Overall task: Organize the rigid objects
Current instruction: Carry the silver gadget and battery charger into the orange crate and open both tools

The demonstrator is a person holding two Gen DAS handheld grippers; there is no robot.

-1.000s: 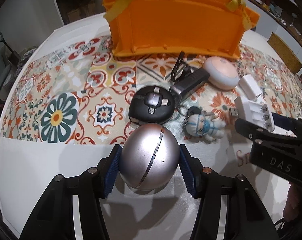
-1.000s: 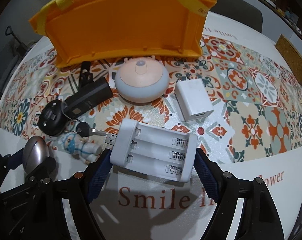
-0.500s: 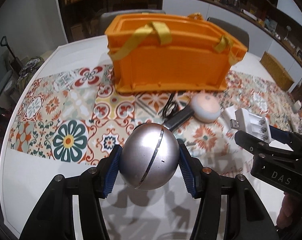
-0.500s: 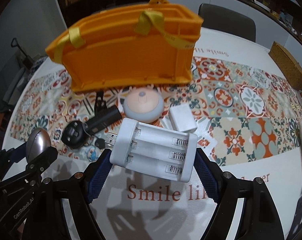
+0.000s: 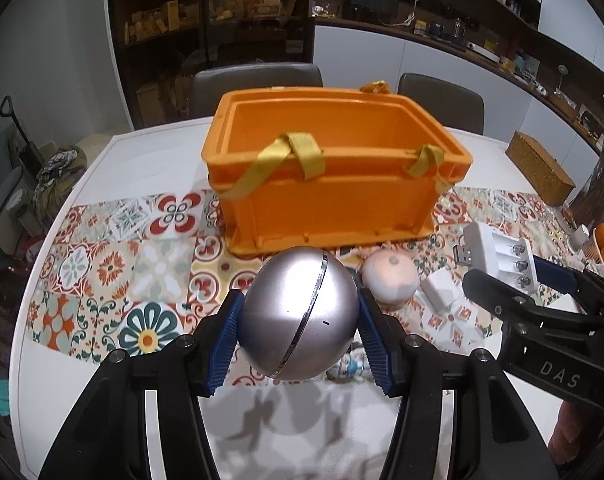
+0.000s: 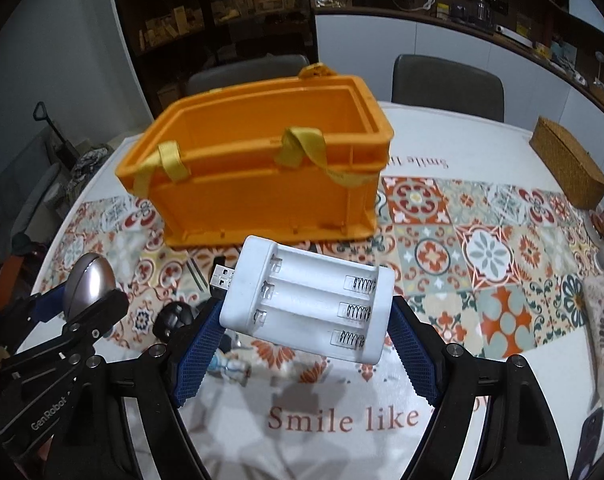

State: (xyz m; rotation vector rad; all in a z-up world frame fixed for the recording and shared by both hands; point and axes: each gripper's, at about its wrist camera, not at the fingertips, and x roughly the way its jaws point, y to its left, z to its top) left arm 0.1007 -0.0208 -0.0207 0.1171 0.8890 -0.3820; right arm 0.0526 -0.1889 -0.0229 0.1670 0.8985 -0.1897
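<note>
My left gripper (image 5: 300, 318) is shut on a silver ball-shaped gadget (image 5: 298, 312) and holds it high above the table. My right gripper (image 6: 305, 326) is shut on a white USB battery charger (image 6: 307, 304), also lifted; the charger shows in the left wrist view (image 5: 501, 258) too. An open, empty orange crate (image 5: 329, 172) with yellow straps stands behind on the patterned mat; it also shows in the right wrist view (image 6: 262, 176).
On the mat below lie a pink round lamp (image 5: 389, 280), a white plug adapter (image 5: 439, 292), a black round gadget (image 6: 174, 318) and a small figurine keychain (image 6: 230, 364). A wicker box (image 6: 567, 162) sits at the far right. Chairs stand behind the table.
Both grippers have risen well above the table with their objects held. The crate's open top has come into view and the table items look smaller and lower.
</note>
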